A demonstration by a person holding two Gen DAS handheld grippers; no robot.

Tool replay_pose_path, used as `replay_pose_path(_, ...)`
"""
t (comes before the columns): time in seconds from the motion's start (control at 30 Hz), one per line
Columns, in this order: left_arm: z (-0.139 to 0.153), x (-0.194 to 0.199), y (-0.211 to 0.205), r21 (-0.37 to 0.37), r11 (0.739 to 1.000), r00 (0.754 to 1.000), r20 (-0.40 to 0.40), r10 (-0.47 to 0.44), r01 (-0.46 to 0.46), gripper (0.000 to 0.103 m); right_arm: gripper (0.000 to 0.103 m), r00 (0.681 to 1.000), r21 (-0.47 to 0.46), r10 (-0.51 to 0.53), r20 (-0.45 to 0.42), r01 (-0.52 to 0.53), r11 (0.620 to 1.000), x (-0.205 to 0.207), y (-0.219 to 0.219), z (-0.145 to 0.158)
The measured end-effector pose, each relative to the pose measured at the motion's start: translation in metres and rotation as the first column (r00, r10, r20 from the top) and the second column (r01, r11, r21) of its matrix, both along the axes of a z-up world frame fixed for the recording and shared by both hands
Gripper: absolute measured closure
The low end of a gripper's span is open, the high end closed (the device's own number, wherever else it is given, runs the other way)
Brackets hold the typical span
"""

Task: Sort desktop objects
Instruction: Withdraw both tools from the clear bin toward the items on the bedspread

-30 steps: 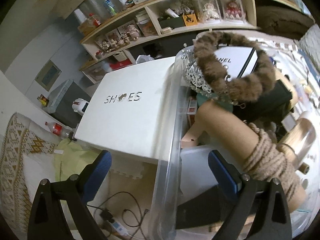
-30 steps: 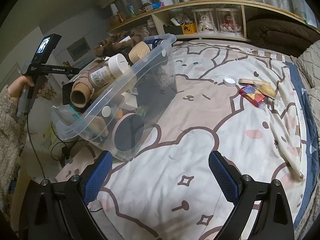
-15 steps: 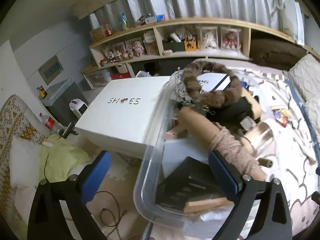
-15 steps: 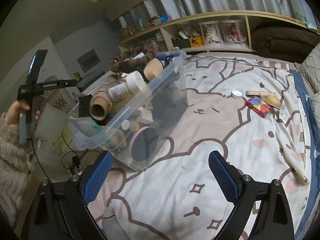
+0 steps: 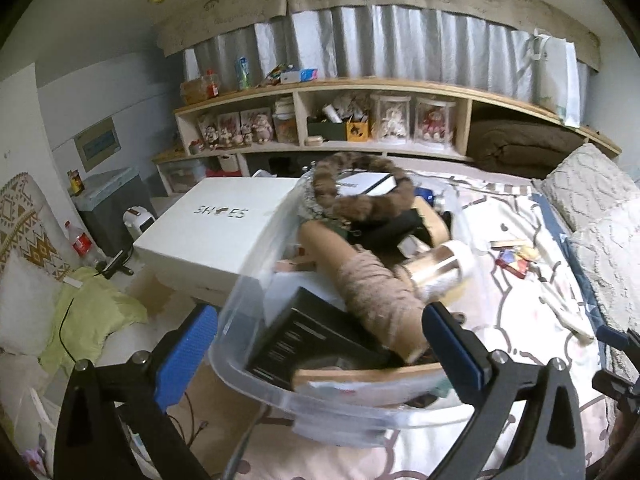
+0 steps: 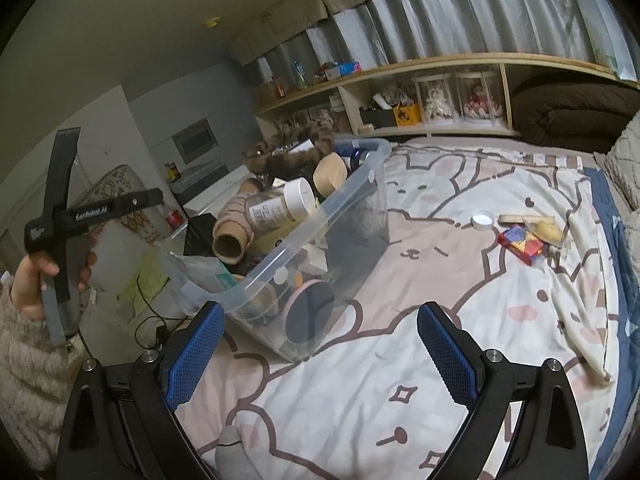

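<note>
Your left gripper (image 5: pixel 318 344) has pulled back from the clear bin (image 5: pixel 256 296), empty and opening. Loose toys (image 6: pixel 524 236) lie centre right, nearer your open, empty right gripper (image 6: pixel 318 344).

Bed (image 6: pixel 400 360) carries clear bin (image 6: pixel 360 200), white lid (image 6: pixel 482 220), colourful box (image 6: pixel 522 242).
</note>
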State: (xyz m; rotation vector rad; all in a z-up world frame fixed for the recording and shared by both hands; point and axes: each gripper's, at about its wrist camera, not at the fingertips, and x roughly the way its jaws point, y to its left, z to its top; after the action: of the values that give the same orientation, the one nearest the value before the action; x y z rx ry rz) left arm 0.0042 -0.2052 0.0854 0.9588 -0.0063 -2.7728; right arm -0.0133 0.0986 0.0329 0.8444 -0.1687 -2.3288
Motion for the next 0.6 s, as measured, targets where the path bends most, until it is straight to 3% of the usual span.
replay_pose_path(0.33,0.0,0.022,0.048,0.034,0.998,0.996,-0.081,-0.041,0.044,0.0,0.006,0.998,0.01,-0.036,-0.047,0.037,0.999,0.004,0.012,0.007)
replay_pose_path(0.43,-0.006,0.025,0.06,0.063,0.996,0.995,-0.083,-0.06,0.065,0.0,0.001,0.997,0.013,-0.051,-0.063,0.052,0.999,0.005,0.016,0.009)
replay_pose_path(0.6,-0.021,0.026,0.077,0.057,0.996,0.995,-0.074,-0.069,0.073,0.0,0.0,0.993,0.022,-0.073,-0.091,0.075,0.997,0.007,0.023,0.014)
